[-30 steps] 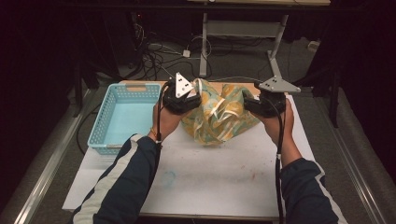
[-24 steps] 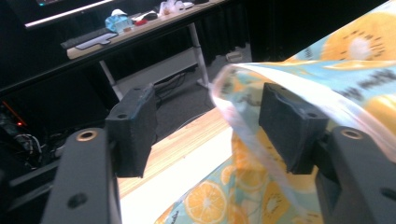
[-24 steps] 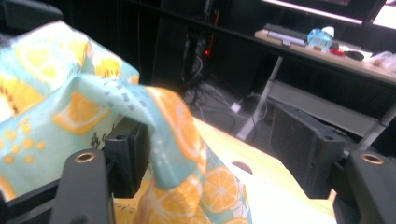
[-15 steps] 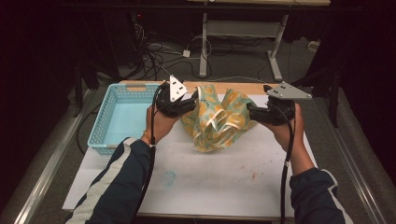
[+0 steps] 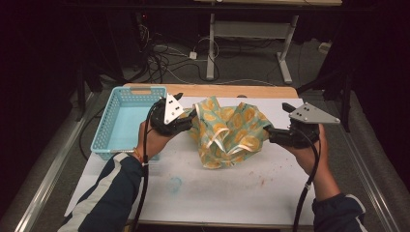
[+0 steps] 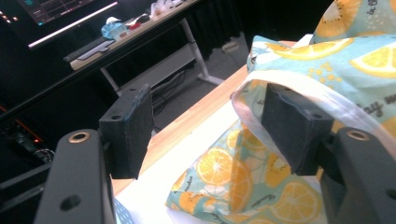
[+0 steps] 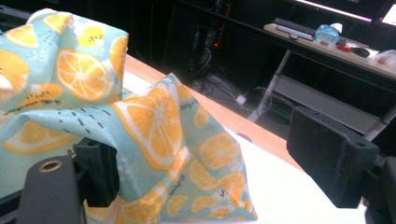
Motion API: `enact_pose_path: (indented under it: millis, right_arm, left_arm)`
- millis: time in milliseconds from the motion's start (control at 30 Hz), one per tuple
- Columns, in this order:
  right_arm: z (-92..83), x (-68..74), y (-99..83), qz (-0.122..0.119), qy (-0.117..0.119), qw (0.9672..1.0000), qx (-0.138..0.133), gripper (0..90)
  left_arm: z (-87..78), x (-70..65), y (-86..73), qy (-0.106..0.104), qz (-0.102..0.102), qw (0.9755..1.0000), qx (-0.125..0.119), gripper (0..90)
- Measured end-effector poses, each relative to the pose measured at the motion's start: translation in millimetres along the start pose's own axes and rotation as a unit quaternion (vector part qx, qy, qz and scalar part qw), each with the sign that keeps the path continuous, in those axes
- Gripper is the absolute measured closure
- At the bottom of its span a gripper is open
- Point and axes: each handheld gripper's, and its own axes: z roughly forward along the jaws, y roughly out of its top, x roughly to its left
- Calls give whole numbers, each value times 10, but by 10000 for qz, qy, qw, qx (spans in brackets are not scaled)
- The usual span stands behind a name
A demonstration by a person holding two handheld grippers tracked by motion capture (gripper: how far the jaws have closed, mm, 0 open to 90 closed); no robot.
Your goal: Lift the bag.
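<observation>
A crumpled cloth bag point(image 5: 227, 131), pale teal with orange slices printed on it and a white strap, sits bunched up on the white sheet point(image 5: 203, 193) that covers the middle of the table point(image 5: 212, 91), with a gripper at each side of it. The left gripper point(image 5: 189, 118) is at the bag's left edge, just right of the light blue plastic basket point(image 5: 126, 121) standing at the table's left. In the left gripper view its jaws stand well apart and have just been opening; the white strap point(image 6: 327, 100) is draped over the top of one jaw, while the other jaw stands clear in open air with nothing against its pad, so nothing is pinched. The printed fabric lies below and beyond the gap between them rather than in it. The right gripper point(image 5: 270, 135) points in at the bag's right edge. In the right gripper view its jaws are wide apart too; a fold of the orange-print cloth lies over and in front of one jaw, hiding much of it, and the other jaw stands off by itself over the bare white sheet, well apart from the cloth. No fabric is squeezed between that pair either. The bag rests on the table by its own weight, peaked up in loose folds, its near edge sagging onto the sheet between the two hands.
</observation>
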Motion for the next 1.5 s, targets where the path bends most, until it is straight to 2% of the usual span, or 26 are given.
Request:
enact_pose_path:
  millis: [67,133,167,200,233,300,367,500,567,767,867,933,1000,1033,1133,1167,1267,1367,1500]
  right_arm:
    - [-56,17,-24,-18,2,10000,31,195]
    - [-115,26,-52,-25,4,10000,51,195]
    - [-142,29,-69,-22,23,10000,74,195]
    - [-165,33,-89,-11,28,10000,90,195]
    - [-192,41,-111,-12,52,9999,121,195]
    - [-246,53,-156,-28,115,9998,159,195]
    - [-305,60,-202,-35,171,9997,173,194]
    - [-391,85,-314,-6,257,9995,171,177]
    - [-420,121,-380,-99,197,9995,229,177]
    - [-444,176,-571,-69,194,9994,292,175]
    - [-427,191,-659,81,261,9993,271,182]
    - [-409,211,-705,47,260,9992,314,183]
    - [-404,227,-746,81,284,9989,353,183]
    - [-404,231,-765,48,261,9989,377,184]
    - [-408,239,-827,19,251,9988,414,183]
    - [-413,243,-848,22,235,9988,431,183]
    - [-432,258,-904,-16,171,9989,442,183]
    - [-454,260,-961,21,158,9990,421,183]
    - [-462,264,-1032,-3,188,9989,434,183]
  left_arm:
    - [-30,-21,-30,-26,76,10000,10,363]
    - [-42,-57,-56,-119,251,9996,26,464]
    - [-47,-80,-70,-182,362,9992,6,577]
    - [-51,-101,-77,-224,471,9986,30,624]
    - [-52,-118,-85,-292,571,9979,54,728]
    - [-41,-135,-102,-412,698,9966,155,858]
    - [-23,-130,-128,-379,710,9964,266,876]
    - [-9,-44,-208,-231,554,9973,427,881]
    - [-18,0,-257,-160,477,9976,473,885]
    - [-174,44,-434,-226,337,9982,449,882]
    - [-296,21,-550,-230,300,9984,431,873]
    - [-372,12,-627,-273,249,9983,459,838]
    - [-447,6,-704,-298,156,9984,453,761]
    - [-486,7,-743,-359,112,9985,407,753]
    - [-579,1,-832,-338,72,9986,406,615]
    - [-611,2,-859,-380,74,9985,389,602]
    - [-684,-16,-934,-328,145,9984,429,506]
    - [-753,-21,-1016,-223,94,9988,431,387]
    - [-829,-14,-1106,-187,88,9987,457,302]
